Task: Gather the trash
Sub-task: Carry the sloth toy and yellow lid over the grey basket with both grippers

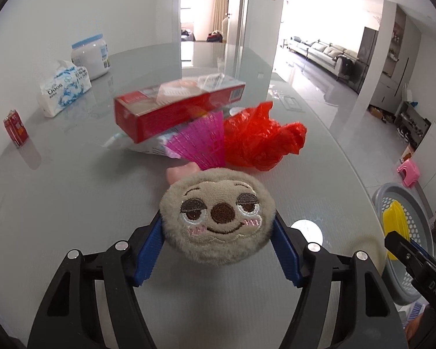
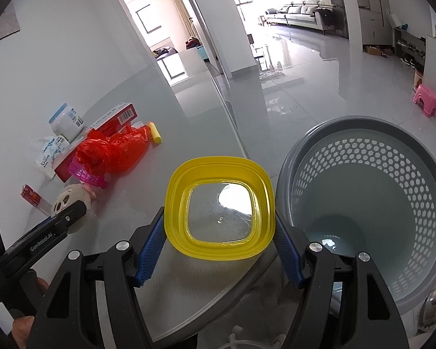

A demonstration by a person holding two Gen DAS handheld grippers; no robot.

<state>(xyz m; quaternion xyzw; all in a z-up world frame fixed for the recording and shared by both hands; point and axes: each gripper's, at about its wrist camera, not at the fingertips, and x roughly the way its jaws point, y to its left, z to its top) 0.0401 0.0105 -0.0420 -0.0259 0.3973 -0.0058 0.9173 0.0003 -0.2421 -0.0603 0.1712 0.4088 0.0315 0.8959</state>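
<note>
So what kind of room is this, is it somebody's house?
Most likely a home, in the dining area of an apartment. A round glass-topped table fills the foreground, a long sofa stands in the bright living room behind, and a pink stool sits beside shelves of shoes.

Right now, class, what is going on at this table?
A person is clearing a table with two tools. The left hand-held gripper is closed on a plush sloth toy. The right hand-held gripper grips a yellow lid beside the grey perforated basket. A red bag and red box remain.
</note>
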